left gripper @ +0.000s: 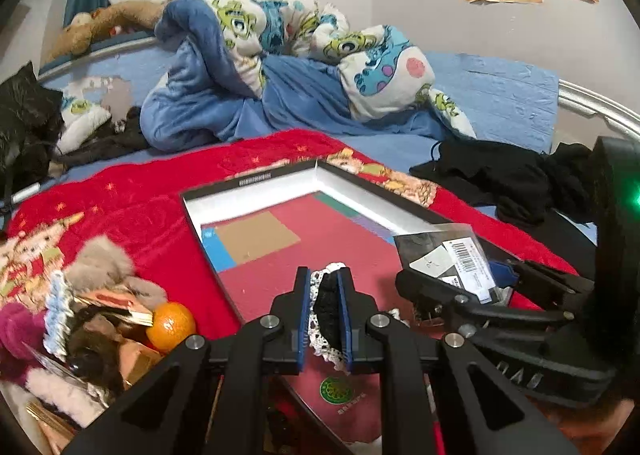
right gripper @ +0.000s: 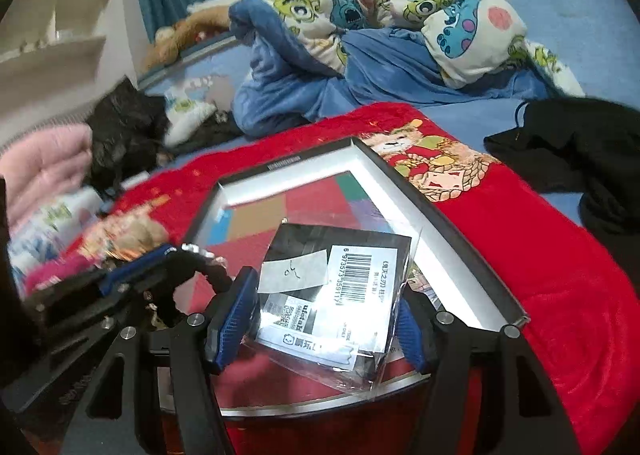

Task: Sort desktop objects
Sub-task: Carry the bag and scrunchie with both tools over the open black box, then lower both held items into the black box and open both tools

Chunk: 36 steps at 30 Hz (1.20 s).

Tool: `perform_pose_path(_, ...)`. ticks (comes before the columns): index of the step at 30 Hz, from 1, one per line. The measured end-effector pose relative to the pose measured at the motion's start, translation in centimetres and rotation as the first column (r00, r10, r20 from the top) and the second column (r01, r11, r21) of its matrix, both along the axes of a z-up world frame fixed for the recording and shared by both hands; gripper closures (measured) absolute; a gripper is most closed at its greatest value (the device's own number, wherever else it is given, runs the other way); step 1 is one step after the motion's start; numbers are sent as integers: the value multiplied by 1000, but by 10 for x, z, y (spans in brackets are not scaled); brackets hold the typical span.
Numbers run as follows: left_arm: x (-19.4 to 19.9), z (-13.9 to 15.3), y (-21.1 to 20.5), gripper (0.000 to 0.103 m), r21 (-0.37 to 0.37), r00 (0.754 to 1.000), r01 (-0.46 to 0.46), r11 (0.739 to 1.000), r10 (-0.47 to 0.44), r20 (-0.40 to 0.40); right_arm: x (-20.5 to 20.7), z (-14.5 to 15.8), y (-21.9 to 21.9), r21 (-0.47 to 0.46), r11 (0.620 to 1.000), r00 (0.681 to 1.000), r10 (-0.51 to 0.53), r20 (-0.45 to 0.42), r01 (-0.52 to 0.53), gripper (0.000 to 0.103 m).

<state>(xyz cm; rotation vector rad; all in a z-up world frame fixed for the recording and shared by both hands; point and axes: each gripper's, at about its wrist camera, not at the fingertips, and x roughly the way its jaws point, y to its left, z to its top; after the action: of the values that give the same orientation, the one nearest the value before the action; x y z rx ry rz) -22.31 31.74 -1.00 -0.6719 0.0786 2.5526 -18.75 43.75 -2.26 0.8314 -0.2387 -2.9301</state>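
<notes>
Both tongs are loaded over the box (left gripper: 256, 191). Left gripper (left gripper: 324, 295) is clenched on a black scrunchie (left gripper: 329, 295) with white lace trim, held low above the box's red floor near its front edge. Right gripper (right gripper: 320, 315) grasps a flat plastic-wrapped packet (right gripper: 336, 283), black with a barcode label, also over the box.

My read: this is the drop-off step, 2 items brought to the box for sorting. Next, each gripper needs to lower until its item rests on the floor, then part its fingers; the packet should go down flat, clear of the scrunchie.

Left view shows what the right does not: a pile of unsorted things beside the box on the red blanket (left gripper: 152, 191), among them an orange (left gripper: 171, 325) and fluffy hair ties (left gripper: 16, 327). Right view alone gives the packet's label side and a white shelf (right gripper: 60, 15) on the wall, though its left part is blurred.
</notes>
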Motion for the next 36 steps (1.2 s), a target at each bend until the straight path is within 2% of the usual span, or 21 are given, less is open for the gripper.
perform_pose_path(3, -5, -5, -3, 89, 14, 1000, -4, 1000, 4, 27, -1, -3, -6, 46, 999, 1000, -9, 6, 9, 38)
perform_pose_path(6, -3, -8, -2, 89, 5, 1000, -7, 1000, 7, 23, 2, -4, -1, 25, 1000, 1000, -5, -5, 6, 40)
perform_pose_path(9, 0, -8, 2, 89, -19, 1000, -13, 1000, 13, 5, 2, -4, -4, 44, 999, 1000, -13, -4, 13, 40)
perform_pose_path(25, 1, -8, 2, 88, -28, 1000, -24, 999, 24, -4, 2, -5, -5, 52, 998, 1000, -17, -5, 17, 40)
perform_pose_path(26, 1, -8, 2, 85, -39, 999, -41, 998, 41, -5, 2, -5, -5, 52, 998, 1000, -17, -6, 17, 40)
perform_pose_path(28, 0, -9, -2, 70, -48, 996, -85, 995, 85, -3, 2, -5, -5, 53, 998, 1000, -17, -9, 18, 40)
perform_pose_path(30, -2, -9, -11, 62, -21, 994, -106, 994, 106, 9, 4, -4, -4, 47, 999, 1000, -13, -20, 14, 40)
perform_pose_path(32, -3, -8, -17, 55, -1, 992, -123, 992, 123, 13, 5, -3, -4, 38, 999, 1000, -5, -30, 6, 35)
perform_pose_path(33, -4, -8, -23, 46, 7, 988, -155, 988, 154, 17, 7, -2, -3, 38, 999, 999, -13, -41, 15, 25)
perform_pose_path(34, -5, -8, -27, 25, 20, 986, -166, 986, 166, 27, 10, -1, -2, 37, 999, 998, -27, -54, 29, 7)
perform_pose_path(35, -7, -9, -30, 16, 38, 986, -160, 986, 159, 42, 14, 1, 3, 22, 999, 996, -46, -74, 48, 0)
perform_pose_path(36, -8, -9, -32, 4, 49, 987, -158, 986, 156, 47, 18, 2, 6, 3, 999, 995, -50, -90, 51, 0)
